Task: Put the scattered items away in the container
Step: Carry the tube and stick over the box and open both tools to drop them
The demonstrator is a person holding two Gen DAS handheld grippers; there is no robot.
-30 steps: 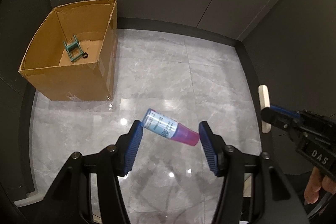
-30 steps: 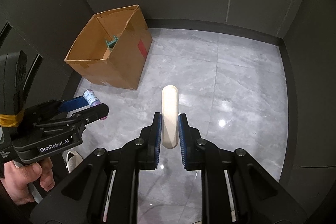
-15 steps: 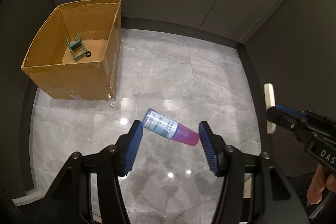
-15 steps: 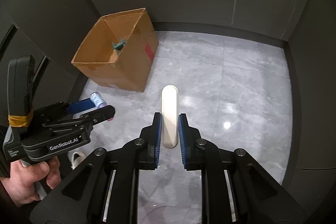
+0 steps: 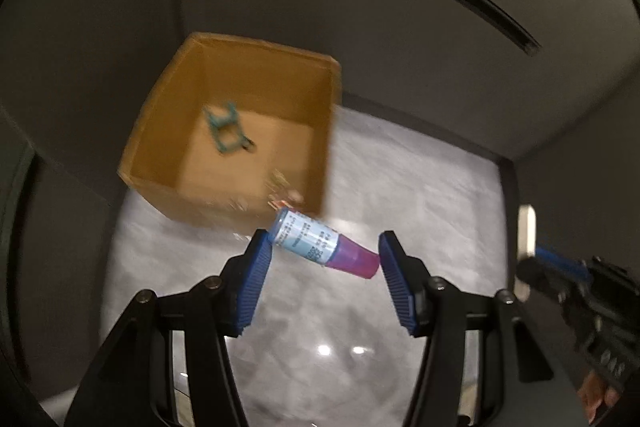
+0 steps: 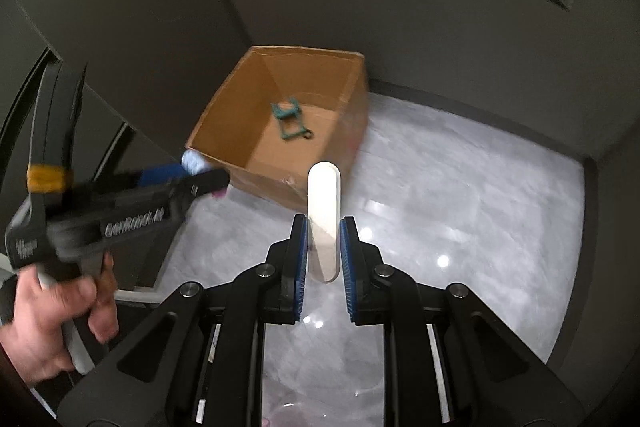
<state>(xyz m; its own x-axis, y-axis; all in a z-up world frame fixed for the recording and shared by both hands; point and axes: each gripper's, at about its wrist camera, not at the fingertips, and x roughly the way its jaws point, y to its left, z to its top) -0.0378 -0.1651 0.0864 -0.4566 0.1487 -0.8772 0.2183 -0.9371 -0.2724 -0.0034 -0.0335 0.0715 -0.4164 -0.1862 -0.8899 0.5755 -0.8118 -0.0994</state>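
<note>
My left gripper [image 5: 322, 251] is shut on a small bottle [image 5: 320, 242] with a white-blue label and a pink cap, held crosswise in the air just in front of the open cardboard box [image 5: 176, 95]. The box also shows in the right wrist view [image 6: 240, 99]. A green frame-like object [image 5: 226, 129] lies on the box floor, also visible in the right wrist view [image 6: 290, 121]. My right gripper [image 6: 324, 239] is shut on a flat cream-white oval stick [image 6: 324, 203] that points up toward the box. The left gripper [image 6: 192, 181] shows at the left of the right wrist view.
Grey marble floor [image 6: 460, 195] spreads right of the box. Dark wall panels [image 5: 400, 27] close in behind and on both sides. The right gripper [image 5: 560, 275] with its stick [image 5: 526, 231] appears at the right edge of the left wrist view.
Both grippers have moved forward toward the box, which now looks larger and more central. The views are motion-blurred. Both holds are unchanged.
</note>
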